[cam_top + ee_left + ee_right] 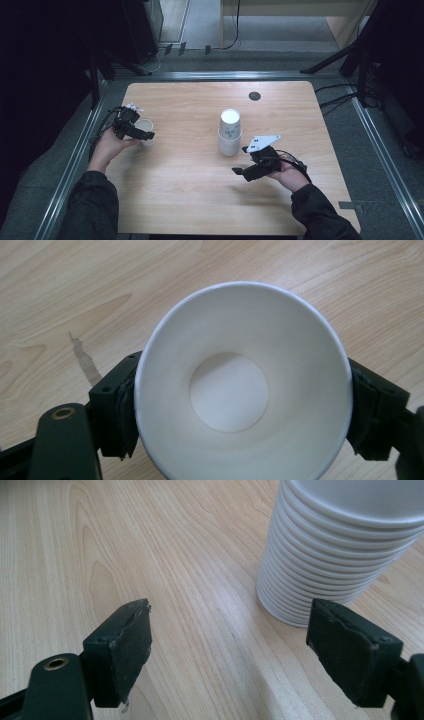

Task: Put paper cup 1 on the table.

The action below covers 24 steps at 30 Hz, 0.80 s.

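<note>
A single white paper cup (145, 125) stands upright near the table's left edge, mouth up and empty inside (230, 390). My left gripper (146, 131) has one jaw on each side of it (240, 415). The cup's rim is round and unsquashed, and the pads lie close beside its wall without pressing. A tall stack of white paper cups (230, 132) stands mouth down at mid table. My right gripper (241, 160) hovers just in front of it, a little to its right, and is open with bare wood between its jaws (230, 650). The stack (330, 555) rises just beyond the right-hand jaw.
The wooden table (200, 200) has a small black round insert (254, 95) at the back right. Metal rails (75, 165) run along its sides, and cables lie on the floor behind and to the right.
</note>
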Motion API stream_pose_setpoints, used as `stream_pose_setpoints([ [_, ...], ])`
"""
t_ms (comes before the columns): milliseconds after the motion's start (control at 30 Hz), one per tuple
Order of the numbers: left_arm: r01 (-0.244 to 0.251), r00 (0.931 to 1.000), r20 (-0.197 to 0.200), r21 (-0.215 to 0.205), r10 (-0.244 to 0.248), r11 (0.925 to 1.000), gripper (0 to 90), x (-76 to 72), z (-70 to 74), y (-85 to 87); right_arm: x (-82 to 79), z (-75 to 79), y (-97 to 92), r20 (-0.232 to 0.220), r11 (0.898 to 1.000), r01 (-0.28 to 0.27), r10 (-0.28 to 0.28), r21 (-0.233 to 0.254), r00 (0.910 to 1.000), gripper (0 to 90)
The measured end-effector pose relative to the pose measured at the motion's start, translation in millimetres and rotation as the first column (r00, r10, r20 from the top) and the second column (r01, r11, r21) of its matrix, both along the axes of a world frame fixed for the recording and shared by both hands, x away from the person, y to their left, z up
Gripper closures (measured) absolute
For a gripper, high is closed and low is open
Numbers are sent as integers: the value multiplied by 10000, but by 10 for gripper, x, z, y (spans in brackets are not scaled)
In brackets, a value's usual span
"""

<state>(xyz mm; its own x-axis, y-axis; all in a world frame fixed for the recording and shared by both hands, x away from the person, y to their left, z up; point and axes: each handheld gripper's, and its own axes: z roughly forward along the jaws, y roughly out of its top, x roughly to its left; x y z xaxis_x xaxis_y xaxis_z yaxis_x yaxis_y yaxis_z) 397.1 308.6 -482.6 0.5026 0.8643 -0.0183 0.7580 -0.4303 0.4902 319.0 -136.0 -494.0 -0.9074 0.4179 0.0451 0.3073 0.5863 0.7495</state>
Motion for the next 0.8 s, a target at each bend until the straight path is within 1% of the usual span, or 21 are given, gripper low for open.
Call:
stream_pose_setpoints([
  [33, 26, 10000, -25, -39, -26, 10000, 162, 1, -1, -2, 1, 1, -2, 12, 10000, 8, -8, 0, 10000, 185],
  [100, 112, 9999, 58, -75, -112, 9999, 147, -5, 2, -11, 2, 2, -6, 20, 10000, 19, -19, 10, 10000, 185],
  [167, 188, 9998, 34, -233, -187, 9996, 132, -7, 11, -9, 2, 4, -8, -1, 10000, 45, -45, 25, 10000, 185],
  [267, 112, 9999, 47, -352, -110, 9993, 127, -11, 27, 1, 3, 3, -9, -17, 10000, 46, -46, 17, 10000, 185],
  [400, -5, 9999, 159, -648, 16, 9979, 125, -29, 70, 42, 6, 5, -11, 14, 10000, 53, -53, 14, 10000, 185],
  [433, -27, 9999, 166, -626, 37, 9980, 125, -33, 80, 53, 7, 6, -12, -12, 10000, 52, -52, 15, 10000, 185],
  [533, -145, 9995, 260, -735, 165, 9972, 125, -49, 115, 93, 8, 7, -15, 12, 10000, 52, -52, 12, 10000, 185],
  [633, -336, 9993, 143, -906, 350, 9953, 127, -56, 144, 127, 11, 9, -20, 33, 10000, 52, -52, 26, 10000, 185],
  [700, -335, 9992, 167, -1128, 356, 9931, 127, -68, 172, 146, 13, 8, -23, 22, 10000, 70, -70, 57, 10000, 185],
  [800, -324, 9988, 329, -1195, 366, 9923, 128, -88, 226, 177, 13, 10, -25, 32, 10000, 53, -54, 56, 10000, 185],
])
